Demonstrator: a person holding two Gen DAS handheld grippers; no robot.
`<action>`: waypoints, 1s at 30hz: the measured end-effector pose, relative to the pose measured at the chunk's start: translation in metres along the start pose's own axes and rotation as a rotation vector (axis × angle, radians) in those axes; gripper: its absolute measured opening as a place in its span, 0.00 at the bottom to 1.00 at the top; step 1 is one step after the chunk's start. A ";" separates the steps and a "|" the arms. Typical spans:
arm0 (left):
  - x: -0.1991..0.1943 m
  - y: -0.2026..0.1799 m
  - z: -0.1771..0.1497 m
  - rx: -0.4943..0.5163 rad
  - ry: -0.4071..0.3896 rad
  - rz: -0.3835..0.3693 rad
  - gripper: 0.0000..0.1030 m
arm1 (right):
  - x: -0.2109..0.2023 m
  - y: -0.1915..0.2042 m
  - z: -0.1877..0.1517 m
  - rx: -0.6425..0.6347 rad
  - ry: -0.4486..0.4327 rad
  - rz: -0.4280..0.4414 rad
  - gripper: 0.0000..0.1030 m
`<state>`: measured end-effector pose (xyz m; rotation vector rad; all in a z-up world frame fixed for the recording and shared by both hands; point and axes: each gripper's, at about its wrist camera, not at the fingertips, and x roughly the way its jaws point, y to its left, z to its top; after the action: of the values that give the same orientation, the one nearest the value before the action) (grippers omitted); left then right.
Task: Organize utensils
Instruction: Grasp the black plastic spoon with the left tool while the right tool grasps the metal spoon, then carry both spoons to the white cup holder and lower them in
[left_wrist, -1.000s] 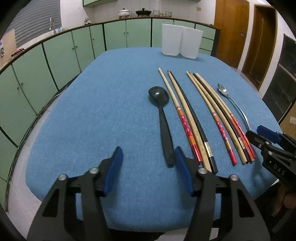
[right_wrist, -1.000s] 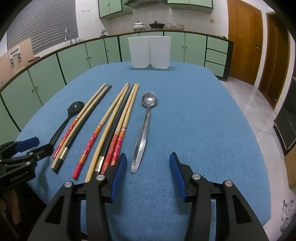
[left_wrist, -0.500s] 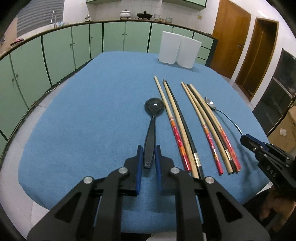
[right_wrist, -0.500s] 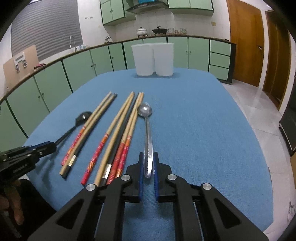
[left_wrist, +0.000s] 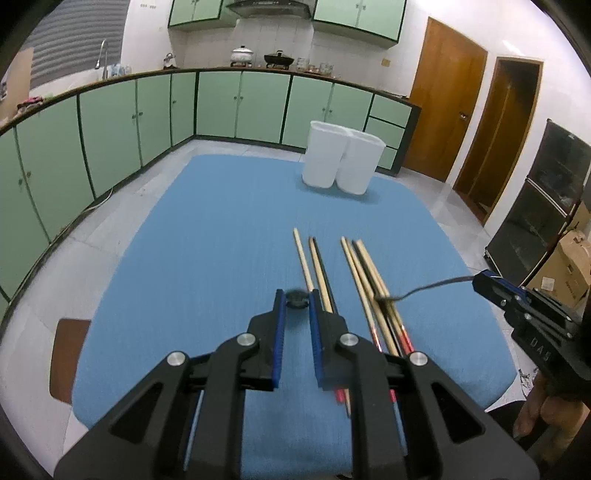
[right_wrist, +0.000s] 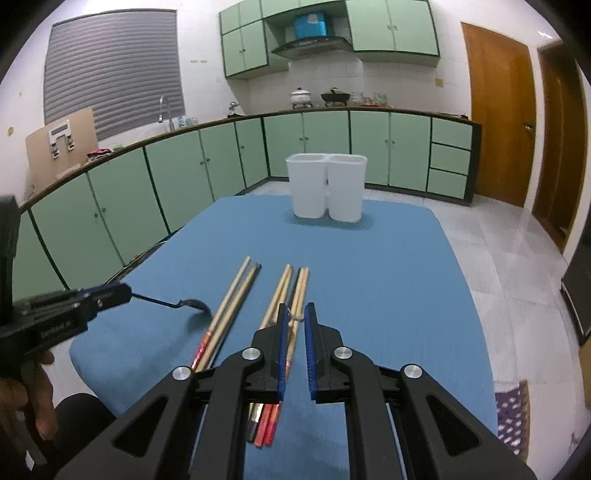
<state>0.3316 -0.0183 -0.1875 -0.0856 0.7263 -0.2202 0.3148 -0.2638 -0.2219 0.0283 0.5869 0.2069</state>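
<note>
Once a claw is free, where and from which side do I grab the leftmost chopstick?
I'd take the leftmost chopstick on its far half, from straight above, claw fingers across the shaft. It lies flat on the blue cloth, so no side approach gets under it, and only toward the far tip does it splay clear of its neighbour; nearer you the two lie together.

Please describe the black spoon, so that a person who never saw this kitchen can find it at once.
On the blue table, find the chopsticks lying in a row. Beside them, the left gripper holds the black spoon by its handle, above the cloth. Only it is black.
</note>
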 end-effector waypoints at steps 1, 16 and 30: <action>0.001 0.001 0.004 0.002 0.001 -0.005 0.11 | 0.002 0.001 0.004 -0.010 0.006 0.004 0.09; 0.004 0.006 0.034 0.029 -0.016 -0.030 0.11 | 0.005 0.011 0.030 -0.103 0.030 0.021 0.06; 0.002 0.004 0.055 0.047 -0.045 -0.050 0.11 | -0.009 0.009 0.045 -0.100 -0.010 0.034 0.02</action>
<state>0.3708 -0.0147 -0.1484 -0.0637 0.6748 -0.2817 0.3309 -0.2558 -0.1783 -0.0576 0.5655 0.2692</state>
